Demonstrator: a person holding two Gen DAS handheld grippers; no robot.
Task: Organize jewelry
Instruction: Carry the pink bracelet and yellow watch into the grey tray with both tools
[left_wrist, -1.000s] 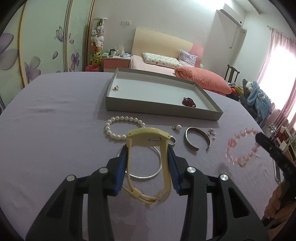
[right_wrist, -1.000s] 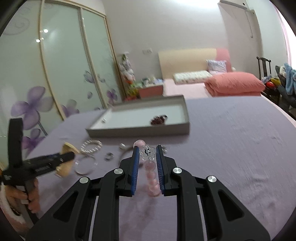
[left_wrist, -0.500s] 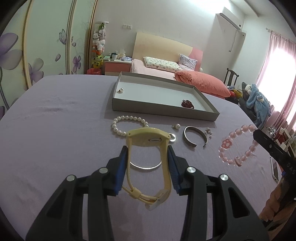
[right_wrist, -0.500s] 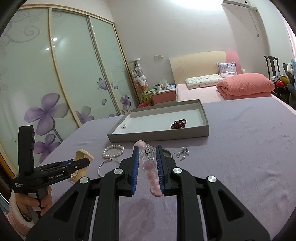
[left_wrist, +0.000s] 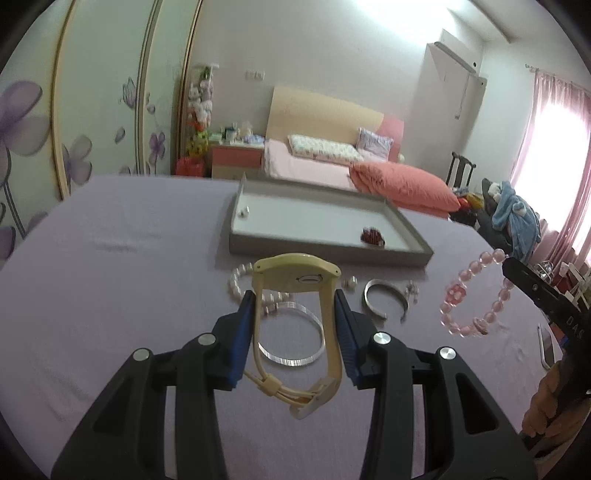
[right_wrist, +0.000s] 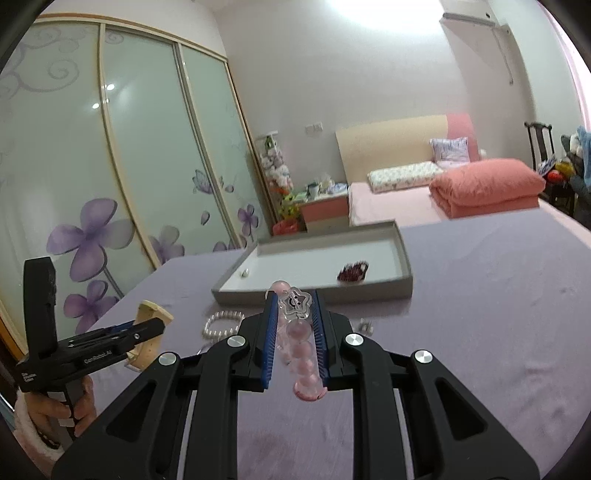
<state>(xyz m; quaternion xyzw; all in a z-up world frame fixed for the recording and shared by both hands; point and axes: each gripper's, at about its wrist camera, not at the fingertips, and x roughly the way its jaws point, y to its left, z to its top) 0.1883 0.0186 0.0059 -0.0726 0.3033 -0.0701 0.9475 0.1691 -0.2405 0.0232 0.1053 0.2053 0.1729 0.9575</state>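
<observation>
Item: cream watch (left_wrist: 295, 280), strap buckled into a loop, clamped at both sides between the blue pads of the left tool (left_wrist: 294, 332) and held clear above the counter (left_wrist: 110, 280); its buckle end hangs toward the camera.

Item: pink bead bracelet (right_wrist: 301, 347) with a clear star-shaped charm, pinched between the pads of the right tool (right_wrist: 294, 334), jaws nearly together on it. In the left wrist view the bracelet dangles as a loop from the tool tip at the right edge.

Item: grey tray (left_wrist: 325, 251), shallow, white inside, on the counter beyond both tools. Contents: a dark red bead bracelet (left_wrist: 373, 236) near its front right corner; a small pale earring (left_wrist: 243, 212) near its far left corner.

Loose items on the counter, in front of the tray:
- white pearl bracelet (left_wrist: 240, 286), partly hidden behind the watch;
- thin clear bangle (left_wrist: 291, 336), lying flat below the held watch;
- open silver cuff (left_wrist: 384, 301), to the right of the bangle;
- a small pearl piece (left_wrist: 350, 282) just beside the cuff, too small to identify;
- a small cluster earring (left_wrist: 412, 291) at the cuff's right end.

Counter: covered in lilac cloth.

Surroundings: bed (right_wrist: 406, 199) with pink sheets and a folded coral quilt (right_wrist: 487, 186) behind the counter; sliding wardrobe doors (right_wrist: 110, 166) with purple flowers at left. A hand (right_wrist: 70, 406) grips the left tool's handle.
</observation>
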